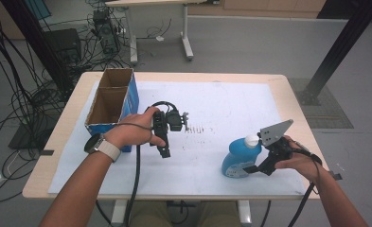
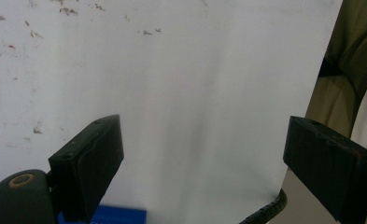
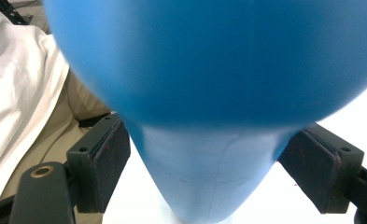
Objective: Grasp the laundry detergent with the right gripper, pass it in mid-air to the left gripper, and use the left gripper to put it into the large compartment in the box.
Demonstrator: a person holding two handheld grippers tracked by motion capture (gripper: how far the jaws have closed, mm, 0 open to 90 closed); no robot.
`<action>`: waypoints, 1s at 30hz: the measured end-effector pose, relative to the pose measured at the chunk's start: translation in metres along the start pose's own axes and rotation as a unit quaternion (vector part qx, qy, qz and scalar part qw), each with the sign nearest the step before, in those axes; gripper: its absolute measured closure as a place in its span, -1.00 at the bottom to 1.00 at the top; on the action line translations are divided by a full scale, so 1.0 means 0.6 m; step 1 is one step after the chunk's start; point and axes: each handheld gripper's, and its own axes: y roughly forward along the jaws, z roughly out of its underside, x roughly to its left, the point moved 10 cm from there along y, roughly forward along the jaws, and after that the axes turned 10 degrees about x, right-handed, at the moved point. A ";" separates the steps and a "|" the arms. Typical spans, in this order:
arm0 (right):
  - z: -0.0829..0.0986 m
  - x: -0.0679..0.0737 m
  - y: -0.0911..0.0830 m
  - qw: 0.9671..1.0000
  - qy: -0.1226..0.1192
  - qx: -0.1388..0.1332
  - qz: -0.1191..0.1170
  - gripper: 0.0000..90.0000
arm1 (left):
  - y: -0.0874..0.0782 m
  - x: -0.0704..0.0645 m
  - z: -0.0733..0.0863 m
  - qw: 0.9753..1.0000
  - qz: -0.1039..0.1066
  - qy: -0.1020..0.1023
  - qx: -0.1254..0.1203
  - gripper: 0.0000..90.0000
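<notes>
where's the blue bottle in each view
High view: the blue bottle stands lower right on the white sheet, at the right gripper.
Left gripper view: not in it.
Right gripper view: the bottle fills the top and centre, between the open jaws.
Shared landmark: the white sheet.

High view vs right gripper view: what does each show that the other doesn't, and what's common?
High view alone: the open cardboard box at the table's left, the left gripper held over the white sheet with nothing between its jaws, both forearms, and the bottle's white cap.

Right gripper view alone: a close look at the jaws, which stand on either side of the bottle with a slight gap at each pad.

Both: the blue bottle, the right gripper around it, and the white sheet.
</notes>
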 end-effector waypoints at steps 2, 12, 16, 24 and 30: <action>0.000 0.000 0.002 1.000 -0.001 -0.003 0.000 -0.55 | 0.000 0.000 -0.001 1.000 0.000 0.000 0.000 -0.72; 0.000 0.001 0.004 1.000 -0.002 -0.007 0.001 -0.53 | 0.001 0.000 0.000 1.000 0.000 0.000 -0.001 -0.72; 0.000 0.001 0.006 1.000 -0.001 -0.009 0.000 -0.52 | 0.001 0.000 0.000 1.000 0.000 0.000 -0.002 -0.72; -0.001 0.002 0.011 1.000 -0.003 -0.017 -0.002 -0.50 | 0.001 0.000 0.001 1.000 0.001 0.000 0.000 -0.72; -0.002 0.002 0.012 1.000 -0.003 -0.025 -0.003 -0.47 | 0.002 -0.001 0.000 1.000 0.001 -0.002 -0.001 -0.72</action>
